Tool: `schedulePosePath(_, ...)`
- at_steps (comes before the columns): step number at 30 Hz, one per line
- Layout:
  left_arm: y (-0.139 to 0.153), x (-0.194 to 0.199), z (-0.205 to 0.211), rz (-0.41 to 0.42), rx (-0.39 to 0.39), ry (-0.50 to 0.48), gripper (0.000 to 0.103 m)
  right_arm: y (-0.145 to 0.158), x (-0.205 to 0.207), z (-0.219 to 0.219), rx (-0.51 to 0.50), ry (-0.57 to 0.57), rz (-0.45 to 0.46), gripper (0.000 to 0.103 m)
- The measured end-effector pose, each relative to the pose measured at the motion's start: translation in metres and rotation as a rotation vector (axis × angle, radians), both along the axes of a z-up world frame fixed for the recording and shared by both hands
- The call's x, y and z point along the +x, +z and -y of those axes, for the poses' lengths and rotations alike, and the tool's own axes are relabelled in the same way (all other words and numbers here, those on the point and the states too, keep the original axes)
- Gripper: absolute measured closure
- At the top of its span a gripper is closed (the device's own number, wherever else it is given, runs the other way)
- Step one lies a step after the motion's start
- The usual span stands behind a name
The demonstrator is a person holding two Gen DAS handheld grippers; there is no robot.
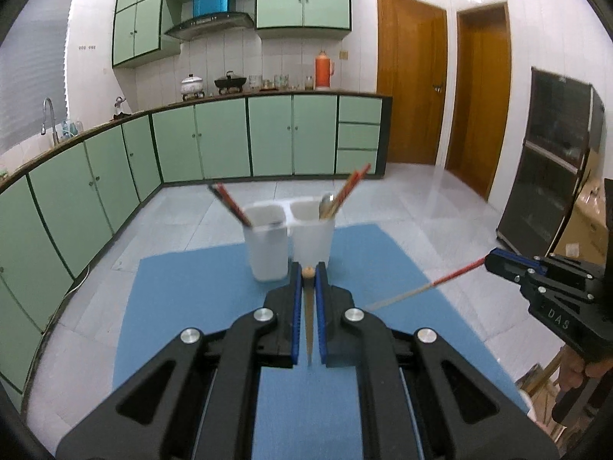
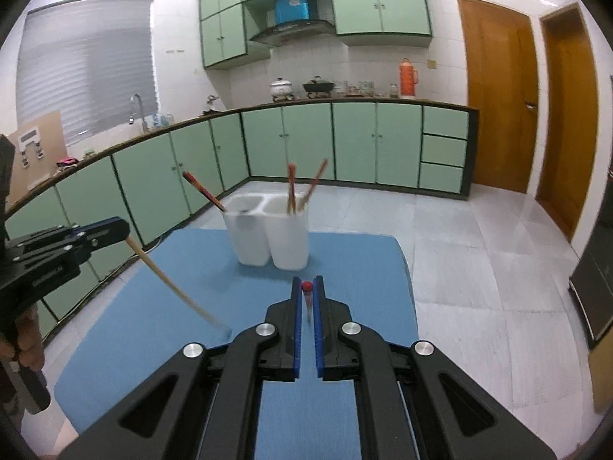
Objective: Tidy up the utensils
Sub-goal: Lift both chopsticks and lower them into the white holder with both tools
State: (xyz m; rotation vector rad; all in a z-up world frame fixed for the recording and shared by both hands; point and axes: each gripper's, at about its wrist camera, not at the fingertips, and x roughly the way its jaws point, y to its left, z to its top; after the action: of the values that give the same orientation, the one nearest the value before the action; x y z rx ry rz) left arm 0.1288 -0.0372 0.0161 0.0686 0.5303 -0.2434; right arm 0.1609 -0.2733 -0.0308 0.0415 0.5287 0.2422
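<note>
A white two-compartment utensil holder (image 1: 287, 243) (image 2: 270, 235) stands on the blue mat (image 1: 184, 306) (image 2: 145, 329). Its left cup holds a red chopstick (image 1: 230, 203) (image 2: 203, 191). Its right cup holds red chopsticks (image 1: 350, 188) (image 2: 306, 188) and a spoon (image 1: 325, 203). My left gripper (image 1: 308, 270) (image 2: 124, 232) is shut on a tan chopstick (image 1: 308, 318) (image 2: 172, 287) that hangs down towards the mat. My right gripper (image 2: 306, 285) (image 1: 488, 260) is shut on a red-ended chopstick (image 2: 306, 293) (image 1: 421, 289), held over the mat just short of the holder.
The mat lies on a table that stands over a grey tiled floor (image 1: 402, 199). Green cabinets (image 1: 230, 138) run along the left and back. Wooden doors (image 1: 413, 84) are at the right. A dark cabinet (image 1: 551, 161) stands at far right.
</note>
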Motion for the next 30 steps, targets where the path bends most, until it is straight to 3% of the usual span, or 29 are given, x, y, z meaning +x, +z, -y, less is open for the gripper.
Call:
schedulePosePath(13,0.039,0.024,0.004,0.07,-0.028,-0.02,0.097,0.057,0.038,-0.016,0.037,0.153,0.044,0.098)
schedulePosePath(30,0.116,0.088,0.002,0.238,-0.066,0.012,0.097,0.15,0.119,-0.043,0.077,0.191,0.202,0.098)
